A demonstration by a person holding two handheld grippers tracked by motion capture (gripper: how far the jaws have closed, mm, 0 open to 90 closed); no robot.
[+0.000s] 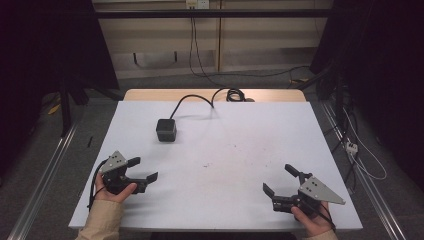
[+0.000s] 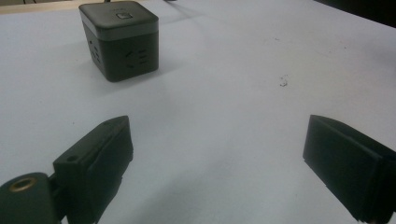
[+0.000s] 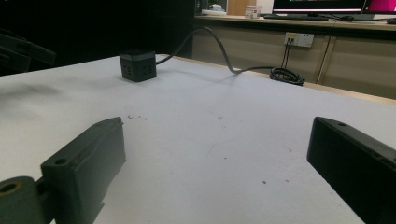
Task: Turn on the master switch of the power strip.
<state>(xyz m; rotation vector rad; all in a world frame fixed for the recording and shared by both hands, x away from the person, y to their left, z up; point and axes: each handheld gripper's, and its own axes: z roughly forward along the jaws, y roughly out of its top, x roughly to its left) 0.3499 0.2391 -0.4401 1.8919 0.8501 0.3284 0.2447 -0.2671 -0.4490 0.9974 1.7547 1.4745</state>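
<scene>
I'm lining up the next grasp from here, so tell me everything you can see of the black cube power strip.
The cube power strip is a small dark grey cube, plastic by its look, with rounded edges and a lighter band below its top. A button sits on the top face, and socket slots show on two side faces. It stands upright on the white table, toward the far left, untouched. Its black cable runs back to a coil at the far edge. The left gripper is nearest and open.

Power cube point(image 1: 166, 130): sat on the table point(image 1: 240, 150), left of centre, toward the far edge.
Cable point(image 1: 200, 98): ran behind the cube to the far edge.
Left gripper point(image 1: 142, 169): near left corner.
Right gripper point(image 1: 280, 180): near right corner.
</scene>
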